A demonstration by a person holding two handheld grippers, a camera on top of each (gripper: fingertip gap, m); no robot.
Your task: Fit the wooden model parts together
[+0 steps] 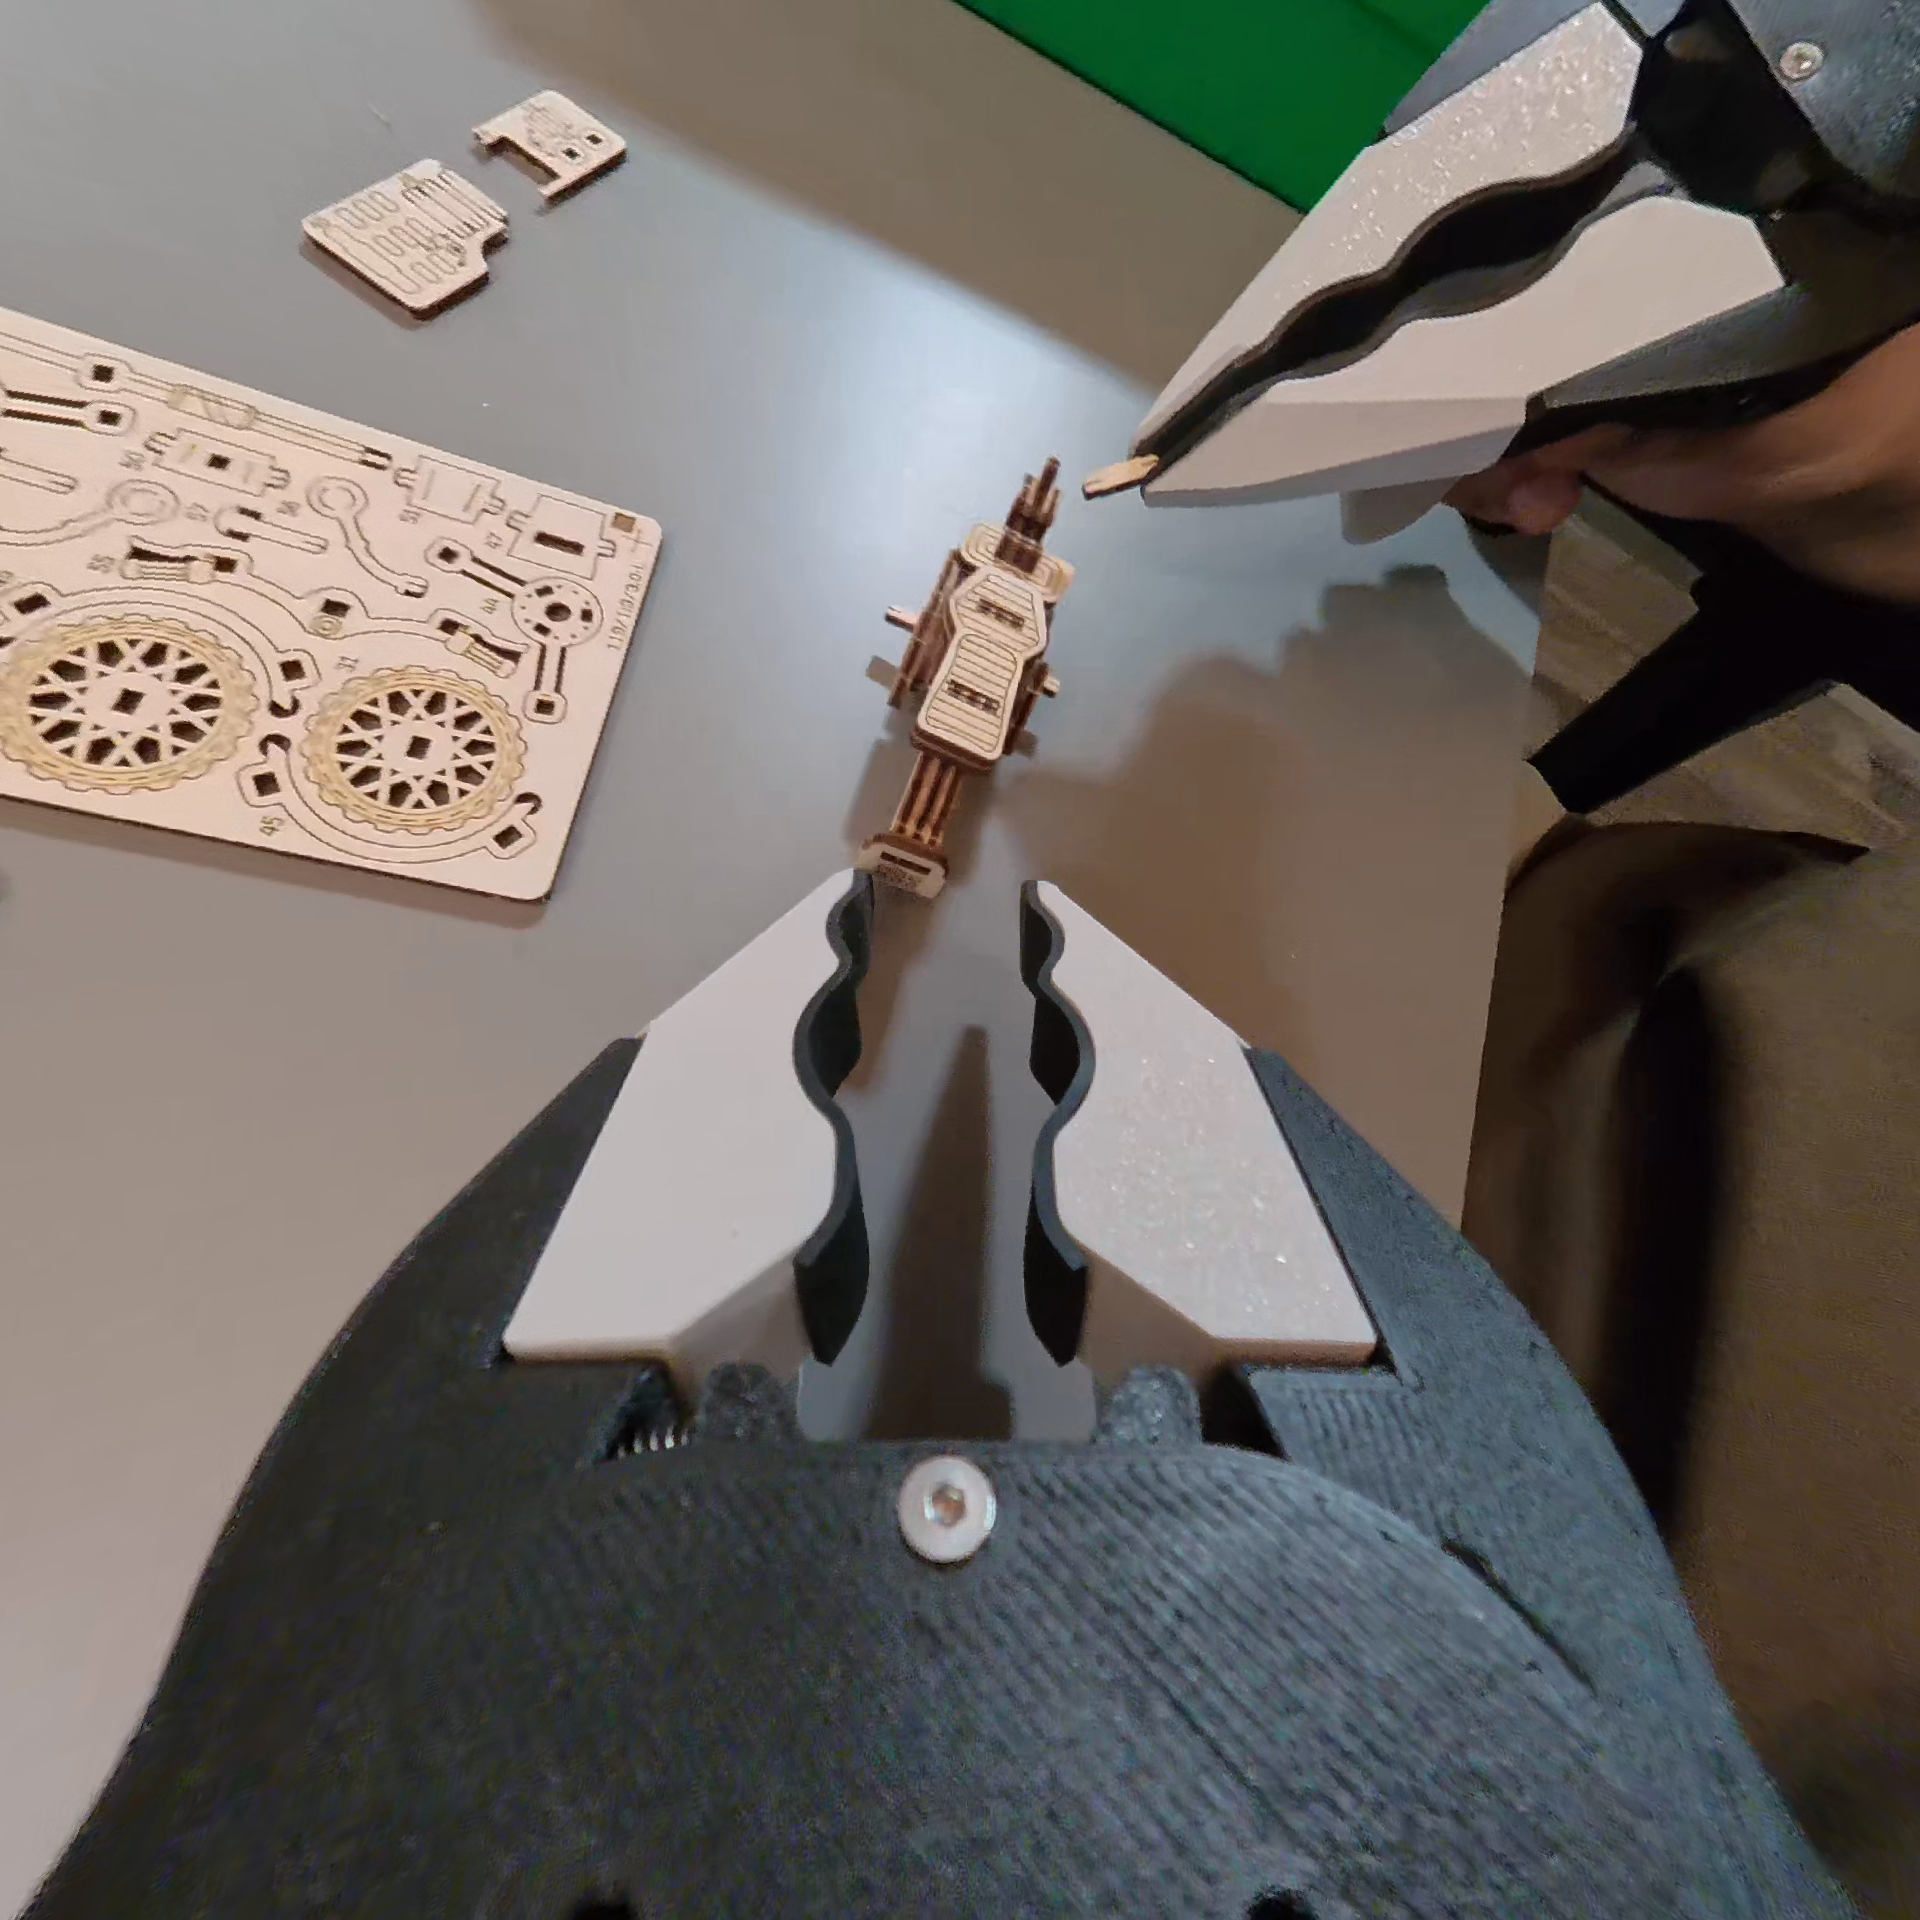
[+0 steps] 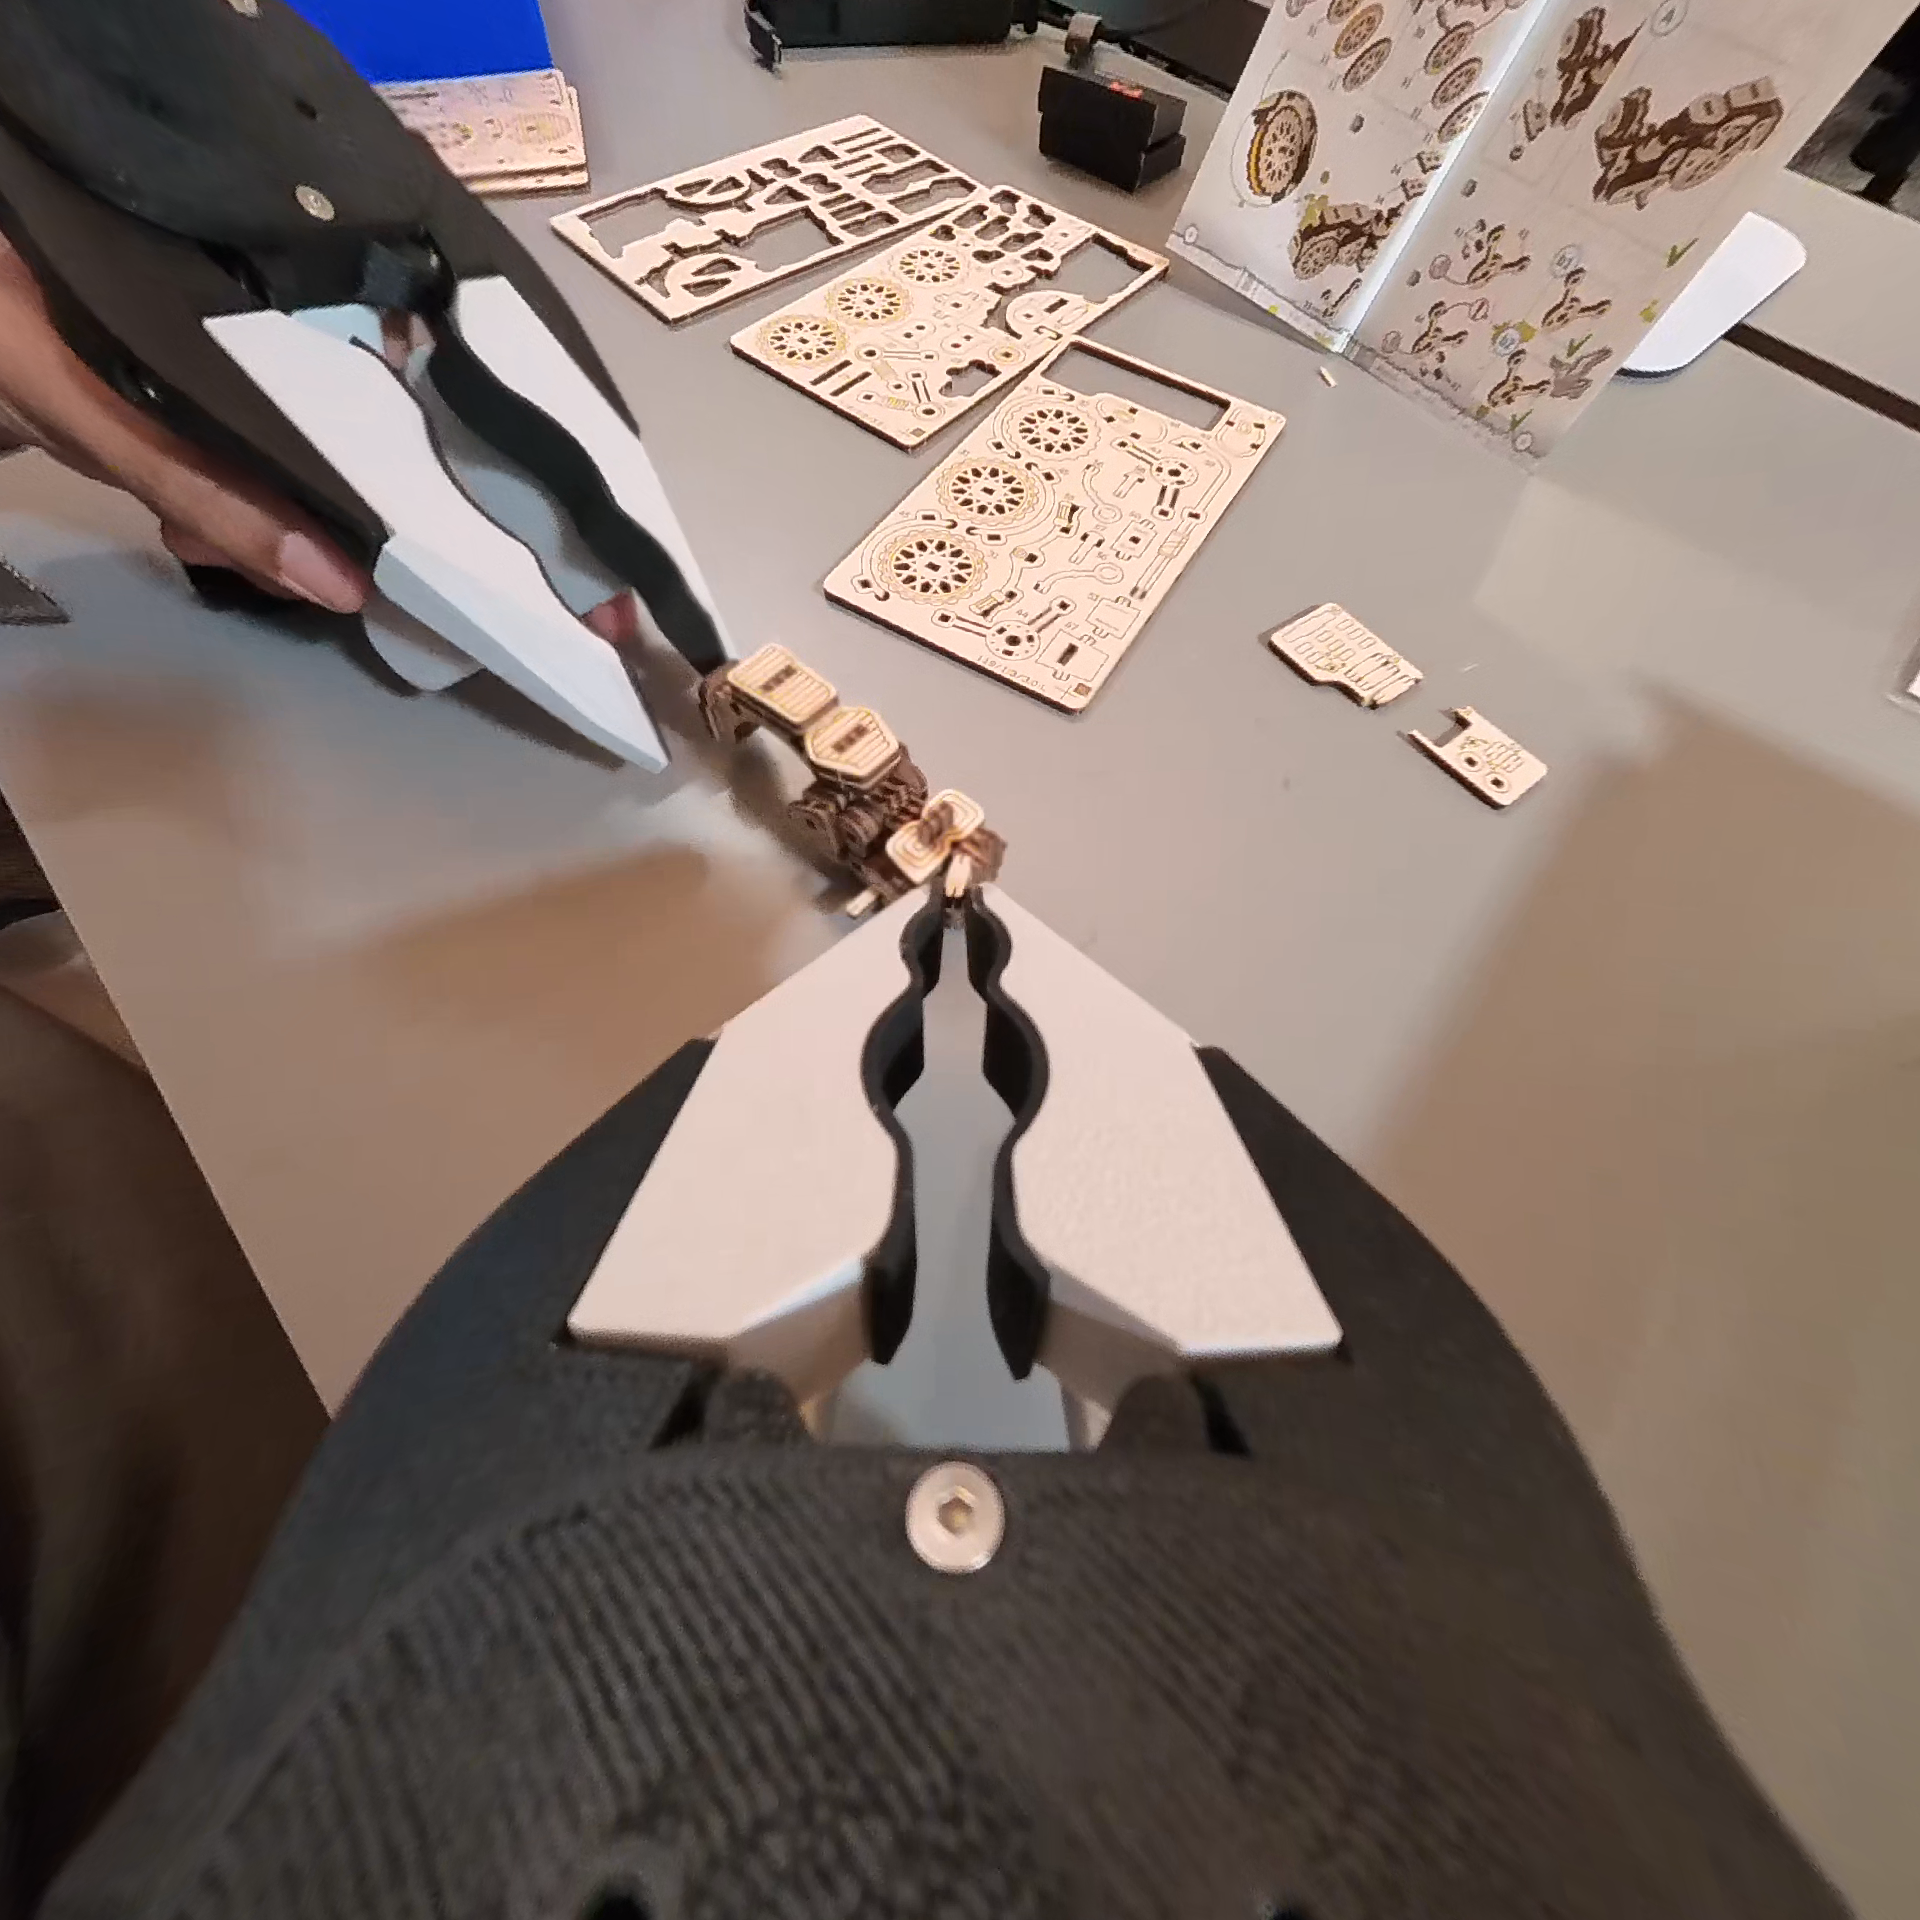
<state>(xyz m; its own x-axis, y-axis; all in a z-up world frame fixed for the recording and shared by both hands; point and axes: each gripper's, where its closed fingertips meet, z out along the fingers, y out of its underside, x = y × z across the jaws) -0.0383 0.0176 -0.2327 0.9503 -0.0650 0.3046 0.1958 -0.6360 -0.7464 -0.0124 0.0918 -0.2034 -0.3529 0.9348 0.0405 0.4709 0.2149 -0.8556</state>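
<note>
A partly built wooden model (image 1: 987, 665) lies on the grey table (image 1: 727, 364). My left gripper (image 1: 948, 891) is open, and the model's near end sits just beyond its left fingertip. The jaws do not close on it. My right gripper (image 1: 1148, 473) is shut on a small wooden part (image 1: 1114, 478) and holds it just off the model's far end. In the right wrist view, the right gripper (image 2: 945, 914) pinches the small part (image 2: 954, 883) right at the model (image 2: 821, 748). The left gripper (image 2: 691, 707) is open at the model's other end.
A laser-cut wooden sheet (image 1: 312, 644) lies left of the model, with two loose flat pieces (image 1: 405, 249) behind it. In the right wrist view, three sheets (image 2: 1049, 540), an upright instruction booklet (image 2: 1455, 208) and a black box (image 2: 1112, 125) stand farther back. A person's hand (image 2: 260, 551) holds the left gripper. Tip to tip, the grippers are about 9 cm apart.
</note>
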